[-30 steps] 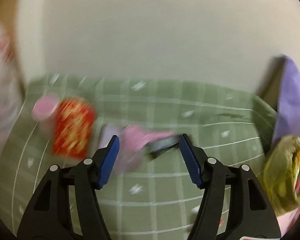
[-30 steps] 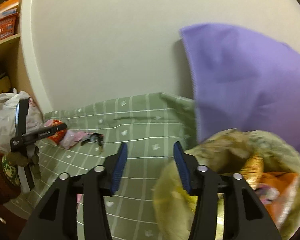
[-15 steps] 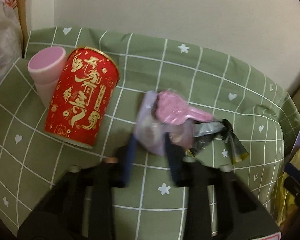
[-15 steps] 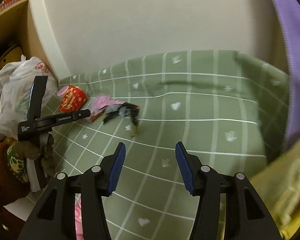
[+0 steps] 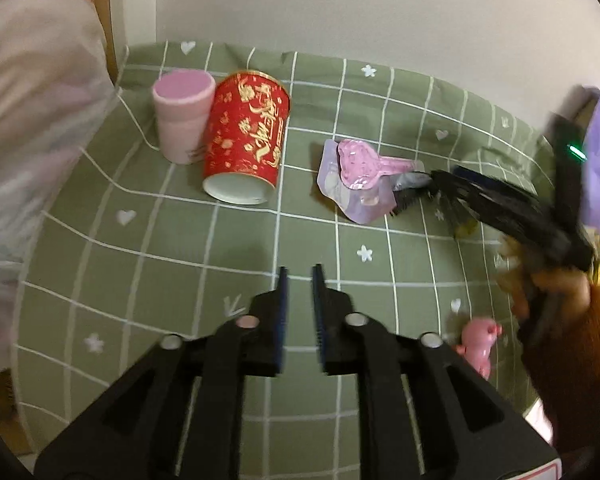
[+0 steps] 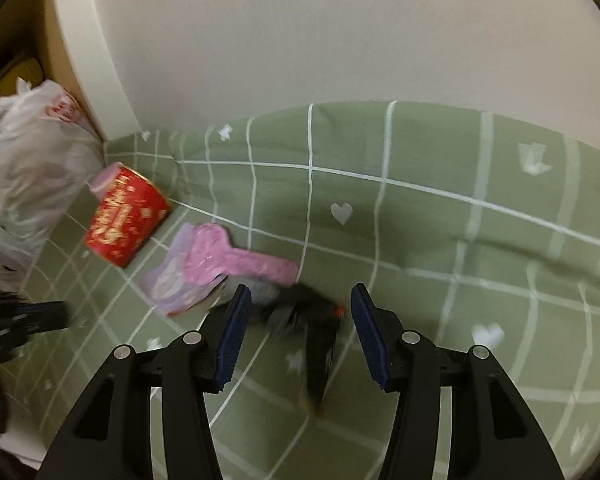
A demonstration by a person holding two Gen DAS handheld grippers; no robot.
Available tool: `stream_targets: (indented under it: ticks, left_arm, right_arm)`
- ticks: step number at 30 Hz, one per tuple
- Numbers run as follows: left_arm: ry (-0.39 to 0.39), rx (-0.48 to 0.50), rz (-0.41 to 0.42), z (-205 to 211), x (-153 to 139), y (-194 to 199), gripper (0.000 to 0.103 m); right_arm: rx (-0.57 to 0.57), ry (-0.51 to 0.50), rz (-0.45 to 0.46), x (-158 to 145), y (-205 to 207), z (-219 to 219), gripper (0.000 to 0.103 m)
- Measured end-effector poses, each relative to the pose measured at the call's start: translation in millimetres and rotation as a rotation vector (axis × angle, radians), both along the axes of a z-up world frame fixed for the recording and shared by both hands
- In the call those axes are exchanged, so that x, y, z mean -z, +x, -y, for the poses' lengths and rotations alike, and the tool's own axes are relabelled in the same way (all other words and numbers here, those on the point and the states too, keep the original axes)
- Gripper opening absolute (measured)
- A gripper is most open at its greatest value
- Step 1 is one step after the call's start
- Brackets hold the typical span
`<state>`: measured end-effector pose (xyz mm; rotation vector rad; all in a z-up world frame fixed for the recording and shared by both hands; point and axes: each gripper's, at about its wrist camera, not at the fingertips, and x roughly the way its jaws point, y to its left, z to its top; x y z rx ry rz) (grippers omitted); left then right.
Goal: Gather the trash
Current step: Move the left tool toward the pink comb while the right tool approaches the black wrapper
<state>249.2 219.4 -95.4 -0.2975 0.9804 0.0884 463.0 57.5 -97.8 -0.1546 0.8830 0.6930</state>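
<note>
One green checked cloth (image 5: 148,240) covers the surface, and one white plastic bag (image 5: 28,128) bulges at its 9 o'clock edge. Two cups lie side by side, touching, at 11 o'clock in the left view: a red cup (image 5: 246,136) on its side and a pink cup (image 5: 182,114) just left of it. One lilac pouch (image 5: 354,190) lies at 1 o'clock with one pink wrapper (image 5: 364,162) on top. One black wrapper (image 6: 312,320) lies just right of the pouch. One small pink toy (image 5: 478,340) sits at 4 o'clock, well apart from the rest.

The left tongs (image 5: 299,312) hang over bare cloth, blue pads nearly together, a slim gap, holding nothing. The right tongs (image 6: 296,332) are spread wide, the black wrapper between the pads; whether they touch it cannot be told through the blur.
</note>
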Motion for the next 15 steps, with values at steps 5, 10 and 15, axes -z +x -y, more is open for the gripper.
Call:
stream_targets:
  ticks: [5,10,15]
  left_arm:
    - [0.017,0.024,0.054,0,-13,-12,0.040]
    - [-0.029,0.030,0.051,-1,-8,-12,0.043]
    - [-0.100,0.041,0.065,6,1,9,0.048]
  right_arm:
    - [-0.071,0.015,-0.084,11,-5,-9,0.043]
    - [-0.086,-0.006,-0.085,14,-36,1,0.038]
    - [0.005,-0.015,-0.077,9,-59,33,0.036]
